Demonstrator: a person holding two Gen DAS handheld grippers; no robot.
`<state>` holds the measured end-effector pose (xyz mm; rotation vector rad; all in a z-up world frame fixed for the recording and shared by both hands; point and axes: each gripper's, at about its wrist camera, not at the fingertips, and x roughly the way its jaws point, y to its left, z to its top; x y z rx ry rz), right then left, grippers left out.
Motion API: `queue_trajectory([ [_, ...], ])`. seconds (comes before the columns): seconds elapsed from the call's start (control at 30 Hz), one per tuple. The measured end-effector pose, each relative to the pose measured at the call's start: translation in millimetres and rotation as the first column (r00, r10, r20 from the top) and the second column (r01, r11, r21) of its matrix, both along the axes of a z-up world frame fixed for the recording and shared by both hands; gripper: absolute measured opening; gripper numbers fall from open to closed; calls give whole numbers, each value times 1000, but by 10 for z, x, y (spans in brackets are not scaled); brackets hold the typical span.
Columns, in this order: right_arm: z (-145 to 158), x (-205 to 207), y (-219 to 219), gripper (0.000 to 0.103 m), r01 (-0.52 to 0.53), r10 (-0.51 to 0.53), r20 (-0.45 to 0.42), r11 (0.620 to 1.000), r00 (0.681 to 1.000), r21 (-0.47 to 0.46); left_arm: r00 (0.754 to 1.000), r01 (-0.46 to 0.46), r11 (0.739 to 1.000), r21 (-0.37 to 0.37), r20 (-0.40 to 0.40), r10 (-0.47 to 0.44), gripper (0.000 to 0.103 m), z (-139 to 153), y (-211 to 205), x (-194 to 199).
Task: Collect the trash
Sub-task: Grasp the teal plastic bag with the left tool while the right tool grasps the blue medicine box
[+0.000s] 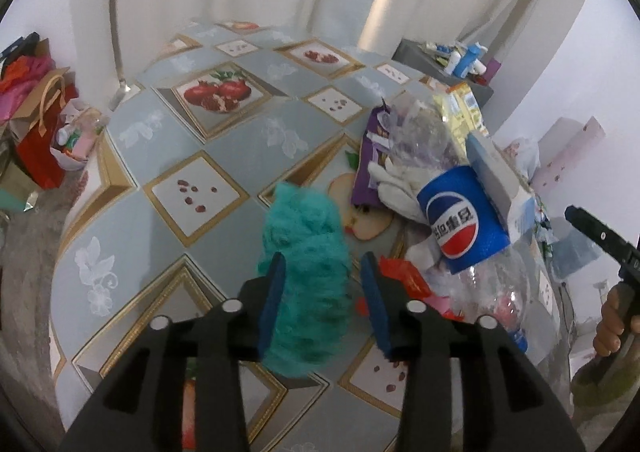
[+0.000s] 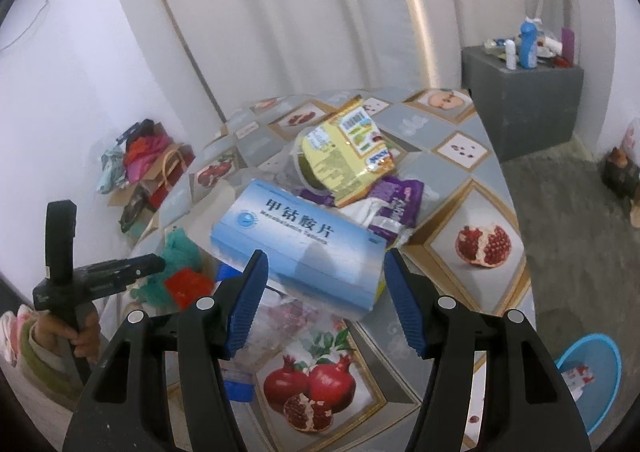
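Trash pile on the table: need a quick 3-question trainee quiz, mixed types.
1. Multiple choice: what sits between the pads of the left tool? A) teal fluffy wad B) red wrapper C) purple packet
2. True or false: the blue basin sits on the table.
3. Fill in: behind the blue box in the right wrist view lies a ___ snack bag.

Key: 1 A. 2 False, it is on the floor. 3 yellow.
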<state>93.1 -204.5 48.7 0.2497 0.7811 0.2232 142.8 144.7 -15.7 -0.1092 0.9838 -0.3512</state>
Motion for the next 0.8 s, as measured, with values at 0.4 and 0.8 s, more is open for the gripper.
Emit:
queue_trajectory([
  [0.4,-103,-19,15,63,13,-13,-23,1000,1000,-7,1000,-14,999,36,9,13,41,-44,-52,74],
  [0.8,-68,250,298,84,-439,452,-4,864,892,-245,999,-18,998,67,-33,21,41,-145,-30,139],
])
